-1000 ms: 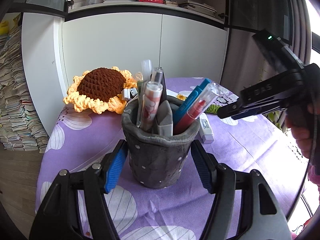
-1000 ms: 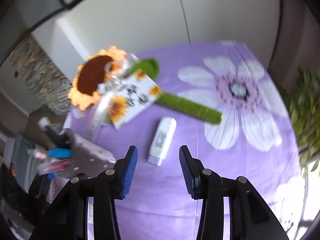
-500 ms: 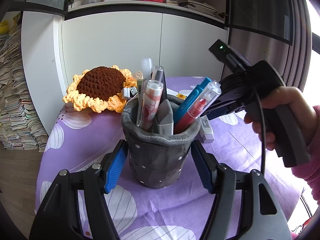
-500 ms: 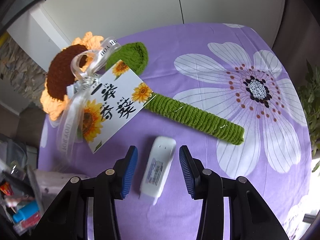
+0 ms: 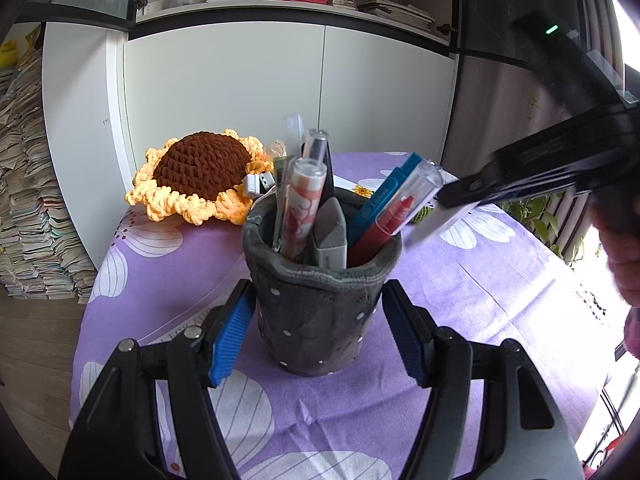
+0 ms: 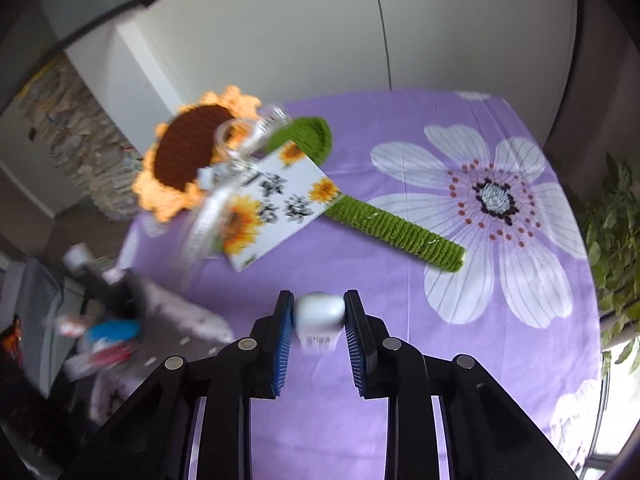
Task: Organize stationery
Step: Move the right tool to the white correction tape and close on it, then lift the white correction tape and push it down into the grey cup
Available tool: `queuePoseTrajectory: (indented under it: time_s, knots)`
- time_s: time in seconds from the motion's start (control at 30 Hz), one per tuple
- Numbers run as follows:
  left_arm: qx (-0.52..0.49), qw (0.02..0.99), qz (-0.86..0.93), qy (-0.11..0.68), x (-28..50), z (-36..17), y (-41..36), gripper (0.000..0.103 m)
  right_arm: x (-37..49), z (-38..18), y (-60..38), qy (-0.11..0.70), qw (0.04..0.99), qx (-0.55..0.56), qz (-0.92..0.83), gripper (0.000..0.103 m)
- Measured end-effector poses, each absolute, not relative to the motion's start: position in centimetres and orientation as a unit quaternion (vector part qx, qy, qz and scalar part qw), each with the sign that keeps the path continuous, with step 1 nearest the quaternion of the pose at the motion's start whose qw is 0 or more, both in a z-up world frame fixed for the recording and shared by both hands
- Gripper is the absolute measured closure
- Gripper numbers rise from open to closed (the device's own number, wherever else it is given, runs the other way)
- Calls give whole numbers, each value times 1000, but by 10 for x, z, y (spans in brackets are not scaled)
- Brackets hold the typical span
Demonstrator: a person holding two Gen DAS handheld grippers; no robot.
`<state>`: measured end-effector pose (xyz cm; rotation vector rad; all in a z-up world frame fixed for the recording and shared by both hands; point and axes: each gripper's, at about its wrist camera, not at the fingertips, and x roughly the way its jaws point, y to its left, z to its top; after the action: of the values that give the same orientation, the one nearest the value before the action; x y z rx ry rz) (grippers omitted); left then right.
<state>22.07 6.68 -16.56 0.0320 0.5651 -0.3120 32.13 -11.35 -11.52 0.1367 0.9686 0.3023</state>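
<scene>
While your right gripper point(image 6: 319, 322) pinches the white eraser point(image 6: 320, 314), jaws just closed on it, it's lifted off the table point(image 6: 400, 152); the tip-only grip may slip. Left gripper point(image 5: 318, 332) clamps the holder point(image 5: 316, 312). Pens point(image 5: 394, 216) crowd the opening; sunflower point(image 6: 188, 160) and card point(image 6: 276, 204) lie nearby

Left gripper point(image 5: 318, 328) clamped; right gripper point(image 6: 319, 322) just closed, gripping.
</scene>
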Motion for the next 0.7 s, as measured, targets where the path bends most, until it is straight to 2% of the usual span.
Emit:
queuePoseTrajectory:
  time_s: [0.17, 0.37, 0.7]
  knots:
    - [17, 948, -153, 278, 221, -165, 66, 37, 269, -71, -107, 399, 899, 37, 175, 76]
    - [16, 948, -153, 279, 221, -165, 67, 37, 232, -47, -75, 355, 905, 14, 234, 76]
    - [17, 947, -152, 282, 222, -166, 67, 37, 257, -61, -48, 357, 896, 40, 261, 76]
